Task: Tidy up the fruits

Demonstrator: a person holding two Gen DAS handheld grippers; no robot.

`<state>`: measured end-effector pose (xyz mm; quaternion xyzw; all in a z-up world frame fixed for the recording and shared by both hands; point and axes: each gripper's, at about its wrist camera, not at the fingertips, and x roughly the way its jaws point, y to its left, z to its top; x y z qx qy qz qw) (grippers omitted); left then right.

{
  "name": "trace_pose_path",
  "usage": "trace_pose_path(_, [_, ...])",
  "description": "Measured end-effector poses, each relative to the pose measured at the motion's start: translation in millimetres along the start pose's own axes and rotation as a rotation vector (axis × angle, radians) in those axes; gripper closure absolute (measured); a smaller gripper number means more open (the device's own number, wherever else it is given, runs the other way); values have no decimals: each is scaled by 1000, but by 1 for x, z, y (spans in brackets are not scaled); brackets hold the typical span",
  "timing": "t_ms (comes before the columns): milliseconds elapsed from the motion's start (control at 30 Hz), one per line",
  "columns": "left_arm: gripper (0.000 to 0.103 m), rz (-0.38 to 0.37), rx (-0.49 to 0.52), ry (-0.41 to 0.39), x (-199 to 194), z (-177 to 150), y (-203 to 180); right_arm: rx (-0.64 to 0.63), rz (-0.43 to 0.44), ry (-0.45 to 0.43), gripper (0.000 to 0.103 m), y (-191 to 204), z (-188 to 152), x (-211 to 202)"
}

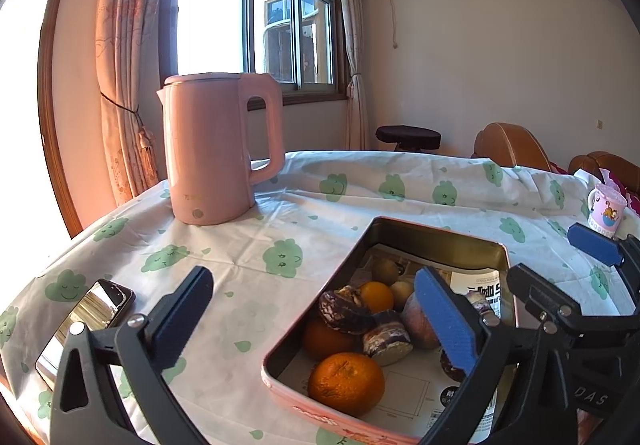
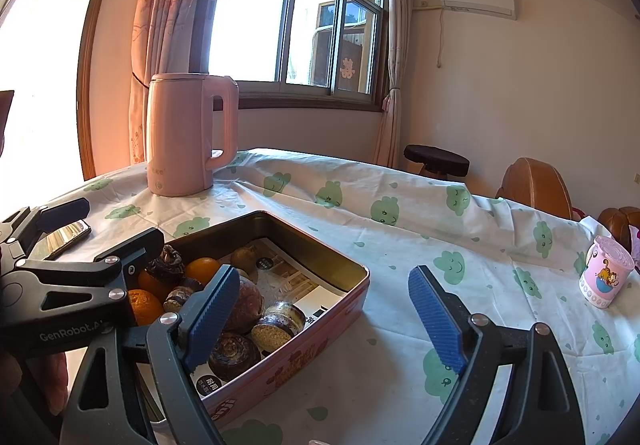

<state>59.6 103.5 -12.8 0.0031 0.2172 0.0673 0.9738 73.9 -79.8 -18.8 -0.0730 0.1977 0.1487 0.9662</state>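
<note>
A pink metal tin (image 1: 362, 241) (image 2: 344, 307) lined with printed paper holds oranges (image 1: 346, 383) (image 2: 202, 271), a kiwi (image 1: 386, 271), an apple (image 1: 418, 319) (image 2: 244, 305) and several dark taro pieces (image 1: 344, 311) (image 2: 234, 355). My left gripper (image 1: 316, 319) is open and empty, above the tin's left rim. My right gripper (image 2: 326, 319) is open and empty, with its left finger over the tin and its right finger over the cloth. The right gripper (image 1: 560, 285) also shows in the left wrist view.
A pink kettle (image 1: 218, 149) (image 2: 188, 133) stands at the back left. A phone (image 1: 86, 319) (image 2: 66, 235) lies left of the tin. A pink cartoon cup (image 1: 606, 209) (image 2: 604, 273) stands at the right. The table wears a white cloth with green prints (image 1: 280, 257).
</note>
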Motion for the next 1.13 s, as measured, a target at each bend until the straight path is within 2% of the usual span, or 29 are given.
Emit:
trace_pose_path(1000, [0, 3, -4, -3, -1, 2, 1, 0, -5, -5, 15, 0, 2, -1])
trace_pose_path(1133, [0, 4, -1, -3, -2, 2, 1, 13, 23, -10, 15, -5, 2, -3])
